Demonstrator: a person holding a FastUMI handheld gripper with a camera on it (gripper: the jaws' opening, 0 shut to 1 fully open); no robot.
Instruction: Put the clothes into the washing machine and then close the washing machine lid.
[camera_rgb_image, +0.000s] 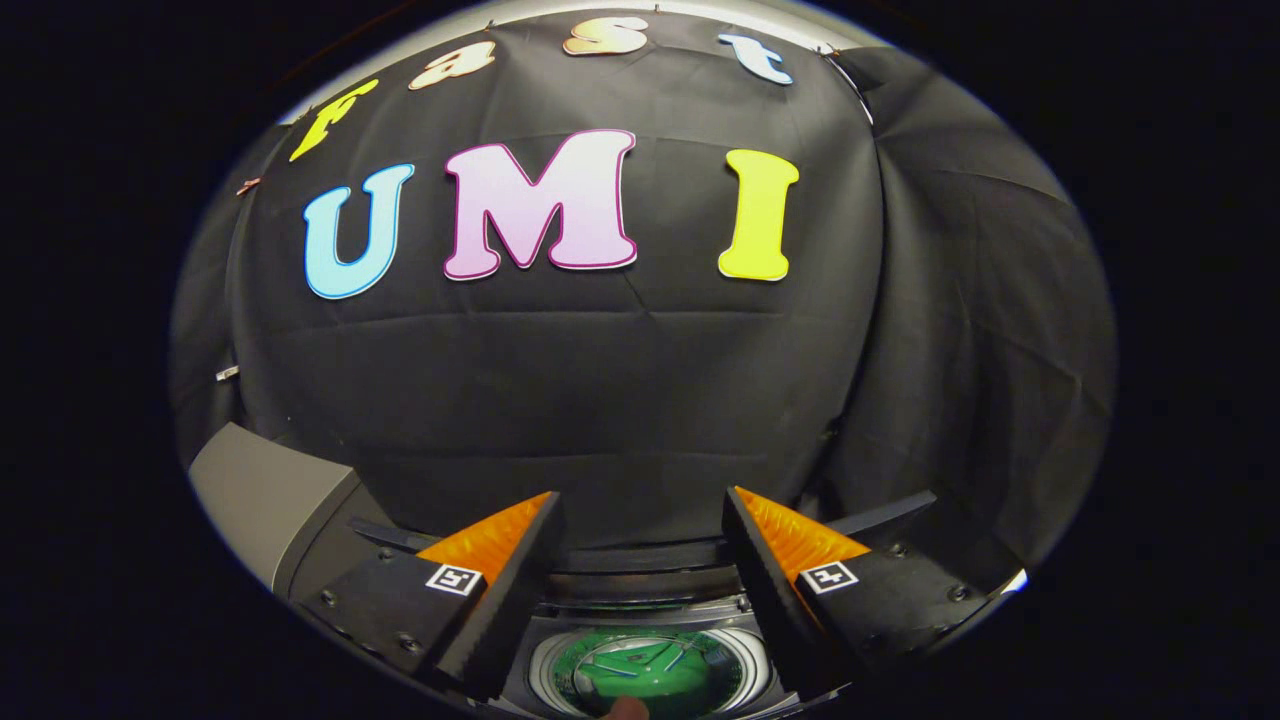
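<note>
I see one gripper (640, 520), its two fingers spread wide apart with nothing between them. Below and between the fingers sits one washing machine (645, 600), lid open, showing a round white-rimmed drum opening (560, 665). Inside the drum lies one crumpled green garment (650, 670), beneath the fingers and touching neither. A small rounded tip, perhaps a fingertip, shows at the drum's near edge. One grey slanted panel (255, 490) stands beside the left finger. Beyond hangs the black cloth wall (600, 400).

My gripper (640, 505) hangs level, its two fingers (500, 590) spread wide apart, gripping nothing between them.
</note>
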